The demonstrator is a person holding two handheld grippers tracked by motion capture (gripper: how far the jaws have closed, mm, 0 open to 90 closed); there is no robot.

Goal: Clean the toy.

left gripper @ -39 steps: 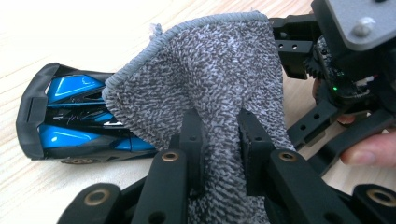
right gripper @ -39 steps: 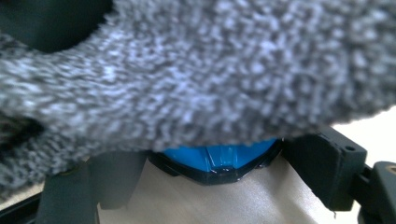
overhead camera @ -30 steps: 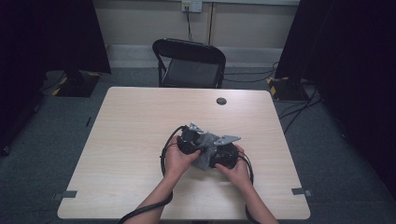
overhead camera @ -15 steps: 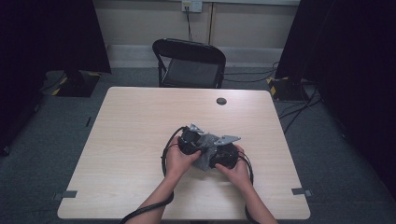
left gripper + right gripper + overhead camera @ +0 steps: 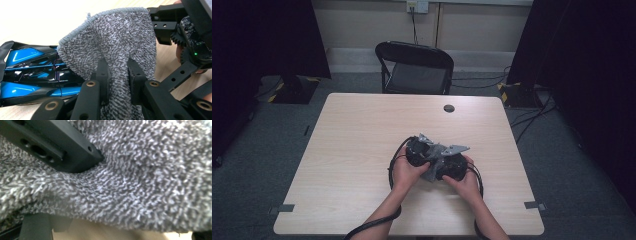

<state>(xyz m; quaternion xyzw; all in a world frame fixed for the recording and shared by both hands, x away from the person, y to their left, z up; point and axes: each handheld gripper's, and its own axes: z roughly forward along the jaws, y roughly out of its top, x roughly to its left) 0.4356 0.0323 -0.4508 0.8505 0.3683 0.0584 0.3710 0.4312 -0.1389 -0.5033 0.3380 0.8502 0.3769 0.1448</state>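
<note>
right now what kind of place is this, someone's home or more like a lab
Most likely a lab or recording room, not a home: a bare wooden table with a cable hole, one folding chair against a plain wall, dark curtains at the sides, and cables trailing over grey carpet.

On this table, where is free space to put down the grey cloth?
The light wooden table is bare left of the hands and at the back, up to the round black cable hole. It is crowded only at front centre, around the grey terry cloth and blue-and-black toy car.

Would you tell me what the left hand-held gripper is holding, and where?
The left hand-held gripper pinches a grey cloth by a bunched fold.
</note>
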